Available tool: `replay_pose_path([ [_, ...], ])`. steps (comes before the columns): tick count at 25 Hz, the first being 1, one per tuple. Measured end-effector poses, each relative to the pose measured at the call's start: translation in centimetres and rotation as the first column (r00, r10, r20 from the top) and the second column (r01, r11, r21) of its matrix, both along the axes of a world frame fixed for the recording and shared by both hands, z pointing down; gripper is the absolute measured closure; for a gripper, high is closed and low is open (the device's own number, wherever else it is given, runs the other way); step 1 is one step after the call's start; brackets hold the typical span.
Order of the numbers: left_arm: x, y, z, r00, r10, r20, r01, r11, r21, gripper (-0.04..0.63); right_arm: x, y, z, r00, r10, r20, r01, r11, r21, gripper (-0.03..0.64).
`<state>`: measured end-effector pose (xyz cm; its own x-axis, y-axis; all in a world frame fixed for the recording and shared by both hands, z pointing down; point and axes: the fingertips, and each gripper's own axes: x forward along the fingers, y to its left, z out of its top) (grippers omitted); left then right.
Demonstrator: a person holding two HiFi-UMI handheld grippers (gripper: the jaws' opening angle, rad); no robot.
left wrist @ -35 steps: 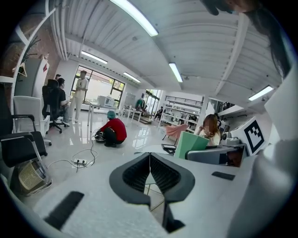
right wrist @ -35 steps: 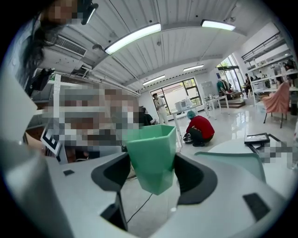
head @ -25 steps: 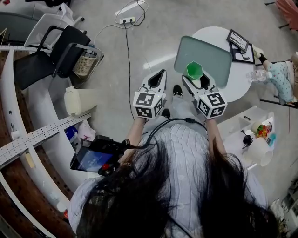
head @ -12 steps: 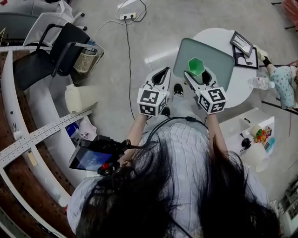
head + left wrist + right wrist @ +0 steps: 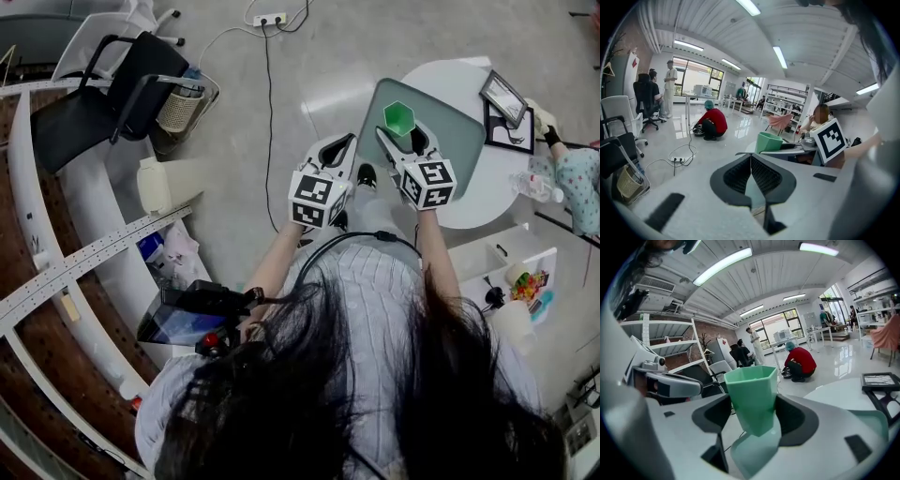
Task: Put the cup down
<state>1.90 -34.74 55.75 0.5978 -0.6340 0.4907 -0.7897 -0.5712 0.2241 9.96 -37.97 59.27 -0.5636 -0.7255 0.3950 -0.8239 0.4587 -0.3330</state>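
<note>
A green faceted cup [image 5: 398, 116] [image 5: 752, 397] is held upright between the jaws of my right gripper [image 5: 405, 141] [image 5: 754, 413], which is shut on it. In the head view the cup hangs over the near edge of a grey-green tray [image 5: 457, 131] on a round white table [image 5: 487, 178]. My left gripper [image 5: 337, 152] [image 5: 751, 164] is shut with nothing in it, hovering over the floor left of the table. From the left gripper view the cup [image 5: 768, 141] shows to the right.
Picture frames [image 5: 506, 98] and a plastic bottle [image 5: 536, 185] lie on the table's far side. A black chair [image 5: 103, 94], a wicker bin [image 5: 180, 111] and a power strip with cables [image 5: 270, 19] occupy the floor at left. A curved counter [image 5: 56, 272] runs along the left.
Both grippers have moved forward, away from the person. The cup now sits further over the tray's near edge. The jaws' states are unchanged.
</note>
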Motion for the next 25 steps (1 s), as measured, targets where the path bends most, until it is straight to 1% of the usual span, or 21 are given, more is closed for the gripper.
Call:
replay_pose_path([
  [3,0.3,-1.3,0.9,1.0,-0.005,-0.002,0.005,1.0,-0.023,0.58,0.5,-1.9,2.0,1.0,-0.001,-0.017,0.0,1.0,-0.025,0.305],
  [7,0.2,-1.7,1.7,1.0,-0.004,0.009,0.004,0.999,-0.041,0.58,0.6,-3.0,3.5,0.999,-0.008,-0.044,0.006,0.999,-0.043,0.306],
  [11,0.3,-2.3,1.7,1.0,-0.005,0.009,0.005,0.999,-0.041,0.58,0.2,-4.0,4.5,0.997,-0.035,-0.073,0.031,0.998,-0.055,0.306],
  [17,1.2,-2.8,1.1,1.0,-0.001,-0.002,0.001,0.999,-0.039,0.58,0.5,-4.9,5.9,0.994,-0.048,-0.098,0.039,0.995,-0.091,0.305],
  [25,0.8,-3.0,1.3,1.0,-0.014,0.006,0.015,0.999,-0.045,0.58,0.4,-5.4,7.6,0.99,-0.069,-0.125,0.053,0.99,-0.128,0.305],
])
